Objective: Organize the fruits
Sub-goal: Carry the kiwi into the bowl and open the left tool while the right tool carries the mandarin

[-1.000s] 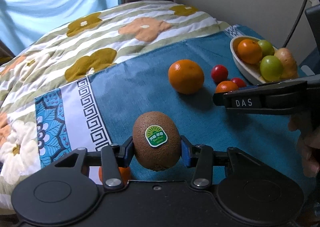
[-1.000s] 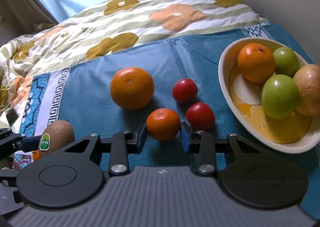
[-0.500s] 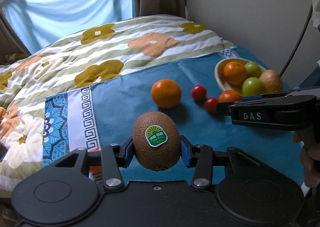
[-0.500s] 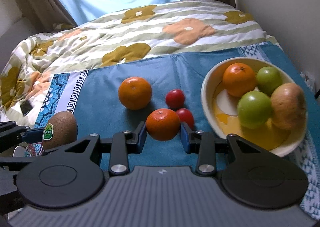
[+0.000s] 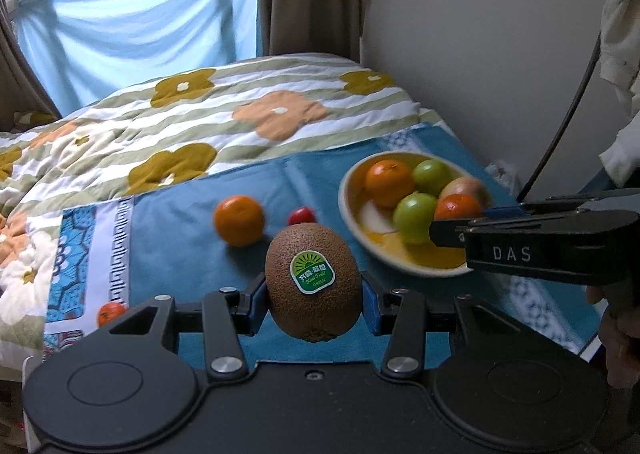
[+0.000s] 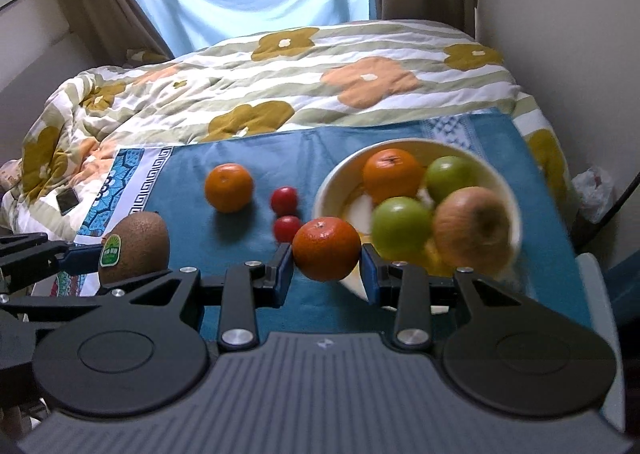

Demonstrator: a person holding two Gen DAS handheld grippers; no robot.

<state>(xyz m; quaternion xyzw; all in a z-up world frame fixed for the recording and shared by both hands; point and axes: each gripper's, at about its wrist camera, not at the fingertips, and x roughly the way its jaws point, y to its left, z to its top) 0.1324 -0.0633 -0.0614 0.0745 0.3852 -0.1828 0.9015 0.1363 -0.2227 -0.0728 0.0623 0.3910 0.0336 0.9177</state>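
My left gripper [image 5: 313, 300] is shut on a brown kiwi [image 5: 313, 286] with a green sticker, held above the blue cloth. The kiwi also shows at the left of the right wrist view [image 6: 134, 248]. My right gripper [image 6: 326, 268] is shut on a small mandarin [image 6: 326, 248], held over the near rim of the white bowl [image 6: 332, 181]. That mandarin also shows in the left wrist view [image 5: 458, 206] over the bowl [image 5: 347, 209]. The bowl holds an orange [image 6: 392, 173], two green fruits [image 6: 402, 228] and a brownish pear [image 6: 474, 228].
On the blue cloth [image 6: 280, 145] lie a big orange [image 6: 229, 186] and two red tomatoes [image 6: 284, 201]. A small orange fruit [image 5: 111, 313] sits at the cloth's left edge. A flowered quilt [image 6: 280, 69] covers the bed behind. A wall stands at the right.
Both grippers have risen with their fruit. The right gripper has carried the mandarin to the right, from beside the tomatoes to above the bowl's rim.
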